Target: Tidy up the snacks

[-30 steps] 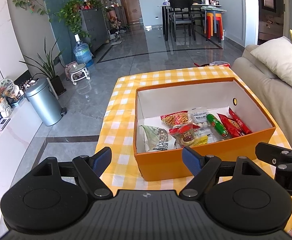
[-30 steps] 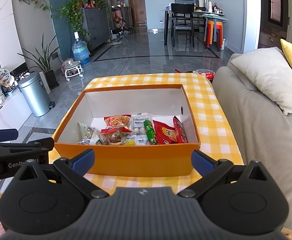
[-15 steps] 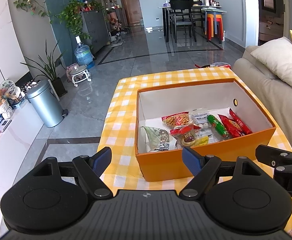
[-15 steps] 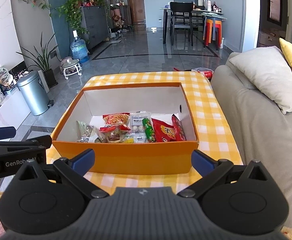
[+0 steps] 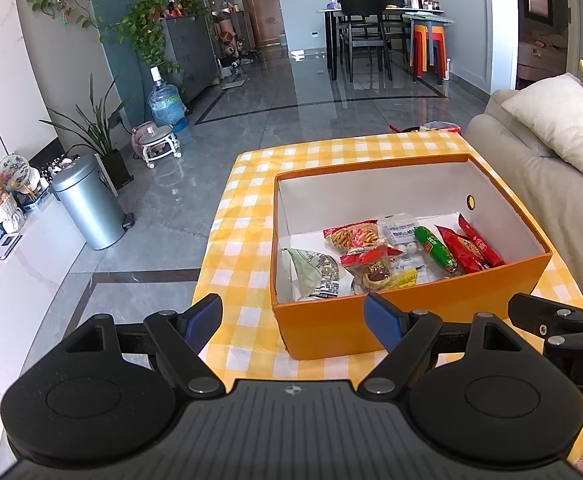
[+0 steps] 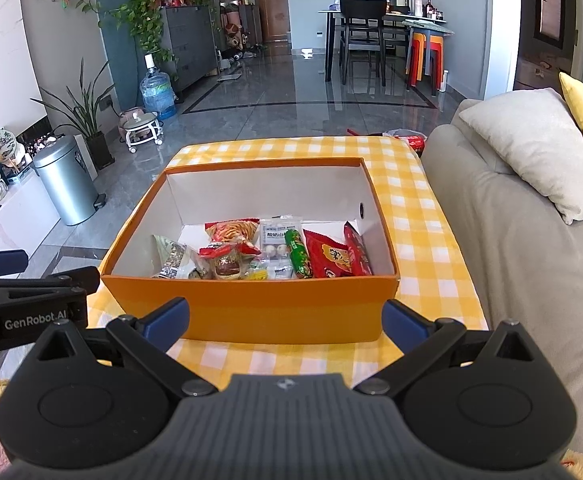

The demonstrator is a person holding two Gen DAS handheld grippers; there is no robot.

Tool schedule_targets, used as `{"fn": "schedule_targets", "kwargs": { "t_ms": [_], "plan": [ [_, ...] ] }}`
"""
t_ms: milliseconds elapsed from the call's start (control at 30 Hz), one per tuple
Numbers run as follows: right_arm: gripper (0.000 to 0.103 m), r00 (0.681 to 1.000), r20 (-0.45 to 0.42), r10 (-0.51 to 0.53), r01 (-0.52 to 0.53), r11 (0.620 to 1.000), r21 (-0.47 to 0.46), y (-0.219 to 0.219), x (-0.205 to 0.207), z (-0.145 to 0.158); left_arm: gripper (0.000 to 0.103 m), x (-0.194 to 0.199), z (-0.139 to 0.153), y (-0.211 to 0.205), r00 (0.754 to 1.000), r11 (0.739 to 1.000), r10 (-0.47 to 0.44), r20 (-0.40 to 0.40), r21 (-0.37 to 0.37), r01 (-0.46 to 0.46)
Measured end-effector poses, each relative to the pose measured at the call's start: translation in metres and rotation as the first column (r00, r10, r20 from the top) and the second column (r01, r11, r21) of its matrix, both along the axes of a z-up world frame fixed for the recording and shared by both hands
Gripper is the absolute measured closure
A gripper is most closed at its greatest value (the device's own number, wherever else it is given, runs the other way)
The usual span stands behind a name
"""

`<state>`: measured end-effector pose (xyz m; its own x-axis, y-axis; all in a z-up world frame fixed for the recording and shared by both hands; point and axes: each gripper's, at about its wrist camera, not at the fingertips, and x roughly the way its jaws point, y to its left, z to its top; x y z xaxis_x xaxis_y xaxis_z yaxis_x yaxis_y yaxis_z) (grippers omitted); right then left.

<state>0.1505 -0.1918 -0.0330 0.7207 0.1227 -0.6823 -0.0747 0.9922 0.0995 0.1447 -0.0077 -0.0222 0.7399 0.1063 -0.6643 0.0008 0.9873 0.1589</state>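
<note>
An orange box (image 5: 411, 312) (image 6: 251, 304) with white inner walls stands on a yellow checked tablecloth (image 5: 243, 216) (image 6: 423, 216). Inside lie several snack packets: a red chip bag (image 5: 353, 236) (image 6: 233, 232), a green sausage stick (image 5: 435, 248) (image 6: 298, 254), red packets (image 5: 469, 250) (image 6: 329, 260), and a grey-green packet (image 5: 315, 274) (image 6: 171, 256). My left gripper (image 5: 293, 318) is open, held back from the box's near left corner. My right gripper (image 6: 285, 318) is open in front of the box's near wall. Neither holds anything.
A beige sofa (image 6: 511, 240) with a grey cushion (image 6: 531, 152) runs along the table's right side. A metal bin (image 5: 87, 204) stands on the floor to the left, by a white low cabinet (image 5: 3, 280). A dining table with chairs (image 5: 371, 36) is far back.
Both grippers have drawn back slightly from the box, which looks a little smaller and farther. Both stay open and empty. The snacks have not moved.
</note>
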Motion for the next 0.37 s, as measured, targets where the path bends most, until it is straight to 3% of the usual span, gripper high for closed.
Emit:
{"fn": "schedule_targets", "kwargs": {
  "t_ms": [367],
  "plan": [
    [0.004, 1.0, -0.005, 0.002, -0.002, 1.0, -0.001, 0.0018, 0.0007, 0.0, 0.009, -0.0013, -0.0006, 0.0012, 1.0, 1.0, -0.009, 0.005, -0.004, 0.009]
  ]
}}
